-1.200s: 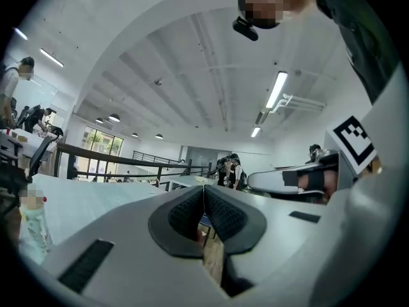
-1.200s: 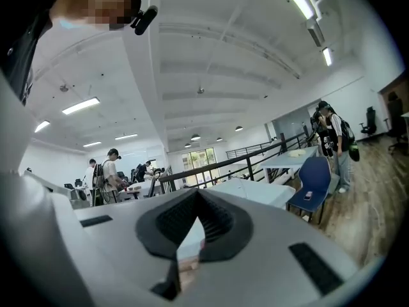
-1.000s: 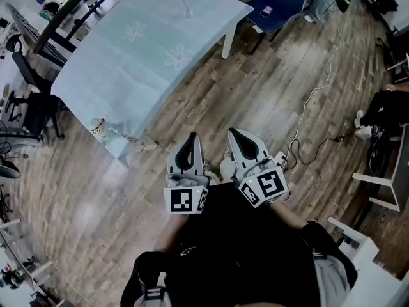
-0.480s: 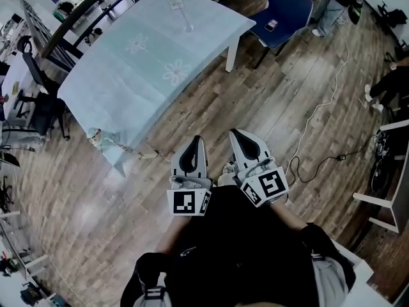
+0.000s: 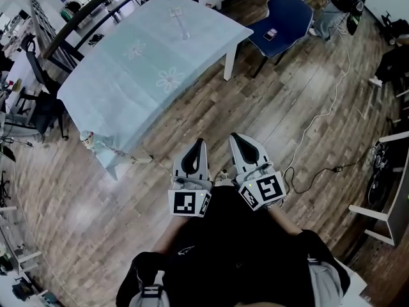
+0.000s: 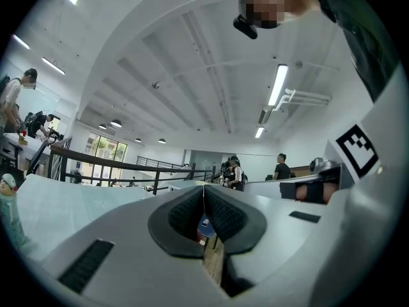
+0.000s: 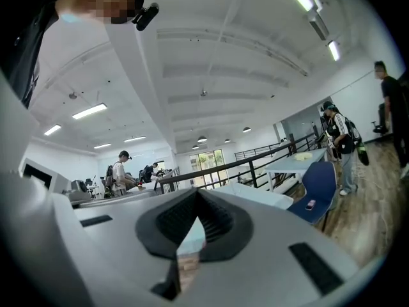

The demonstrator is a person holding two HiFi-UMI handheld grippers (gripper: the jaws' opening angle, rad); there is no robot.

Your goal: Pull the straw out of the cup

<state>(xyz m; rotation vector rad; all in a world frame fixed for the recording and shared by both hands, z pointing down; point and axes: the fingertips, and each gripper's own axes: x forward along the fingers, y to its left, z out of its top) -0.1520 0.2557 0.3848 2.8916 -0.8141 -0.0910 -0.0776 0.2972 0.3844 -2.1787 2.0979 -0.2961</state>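
Desk [image 5: 128, 75] sits lower in head view vs earlier. Cup [image 5: 182, 27] on it, 12 o'clock, straw too small to tell. Left gripper [image 5: 199, 143] & right gripper [image 5: 234, 137] well apart from it, jaws together, empty.

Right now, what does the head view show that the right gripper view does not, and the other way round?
Only the head view shows the left gripper with its square-marker cube, and a small clear cup standing far off; its straw is too small to make out.

Only the right gripper view shows the white ceiling's long strip lights and a standing person in a cap.

Both show the right gripper, jaws together and empty, the pale blue-green clothed table, and the dark blue chair.
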